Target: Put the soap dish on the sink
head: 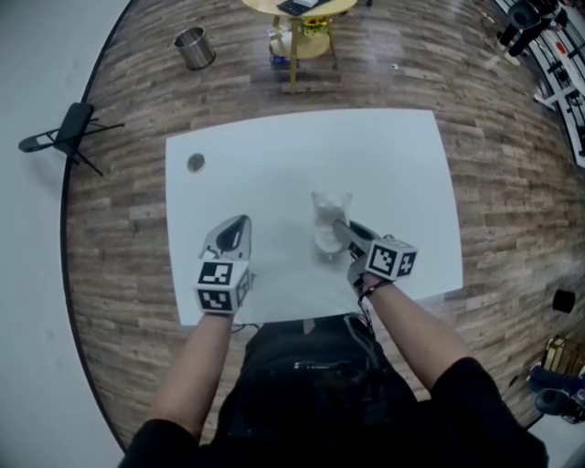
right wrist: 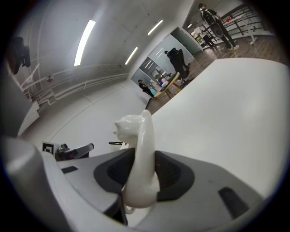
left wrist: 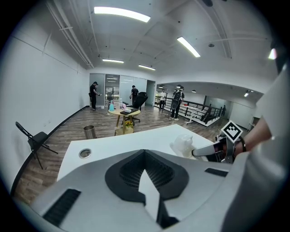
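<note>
The soap dish point(head: 327, 212) is white, glossy ceramic with a small cat-like figure at one end. My right gripper point(head: 340, 228) is shut on it and holds it on edge, just above the white table point(head: 402, 164) right of the middle. In the right gripper view the soap dish point(right wrist: 141, 149) stands upright between the dark pads point(right wrist: 174, 170). The left gripper view shows the soap dish point(left wrist: 183, 144) from the side. My left gripper point(head: 241, 223) is shut on nothing and hovers over the table's front left part. No sink basin shows; a small round metal ring point(head: 196, 163) sits in the tabletop at far left.
Beyond the table's far edge are a metal bin point(head: 194, 47) on the wooden floor and a round yellow table point(head: 300, 18) with items on it. A black folding chair point(head: 64, 132) stands to the left. Several people stand far off in the room point(left wrist: 136, 95).
</note>
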Available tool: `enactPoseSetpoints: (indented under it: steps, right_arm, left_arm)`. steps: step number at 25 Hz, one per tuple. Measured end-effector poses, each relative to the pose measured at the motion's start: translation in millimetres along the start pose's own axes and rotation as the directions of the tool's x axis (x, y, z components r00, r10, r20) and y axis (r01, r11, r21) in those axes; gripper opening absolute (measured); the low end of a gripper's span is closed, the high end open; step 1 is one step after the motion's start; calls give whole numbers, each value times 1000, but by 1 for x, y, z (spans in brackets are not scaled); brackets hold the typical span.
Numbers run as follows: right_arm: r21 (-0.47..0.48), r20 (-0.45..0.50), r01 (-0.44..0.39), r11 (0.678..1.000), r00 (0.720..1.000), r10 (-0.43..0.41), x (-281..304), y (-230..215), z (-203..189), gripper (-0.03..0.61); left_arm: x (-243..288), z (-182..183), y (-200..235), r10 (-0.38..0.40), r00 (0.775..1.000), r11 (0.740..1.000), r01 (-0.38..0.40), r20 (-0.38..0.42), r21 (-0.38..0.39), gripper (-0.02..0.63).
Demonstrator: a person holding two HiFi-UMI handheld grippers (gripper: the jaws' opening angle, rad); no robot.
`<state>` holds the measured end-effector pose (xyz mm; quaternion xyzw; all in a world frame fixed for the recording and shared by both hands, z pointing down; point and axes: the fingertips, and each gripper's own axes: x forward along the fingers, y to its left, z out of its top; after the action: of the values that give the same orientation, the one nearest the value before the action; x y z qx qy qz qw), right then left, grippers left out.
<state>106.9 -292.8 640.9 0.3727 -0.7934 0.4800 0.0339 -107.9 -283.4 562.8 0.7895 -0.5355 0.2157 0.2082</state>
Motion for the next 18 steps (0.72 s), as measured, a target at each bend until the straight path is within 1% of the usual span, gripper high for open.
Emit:
enactPoseSetpoints:
  steps: [12,18]
  right_arm:
    - [3,-26,9,1000,1000,-9,6,-10,-8,144]
    - [17,-26,0,1000,1000,1,8,-12,-10,144]
  left_arm:
    - [10,-8,0,-7,1000,1000,7,-22,2,-11]
    - [16,-12,-2,-14,999,1000,14,-35,3,-11]
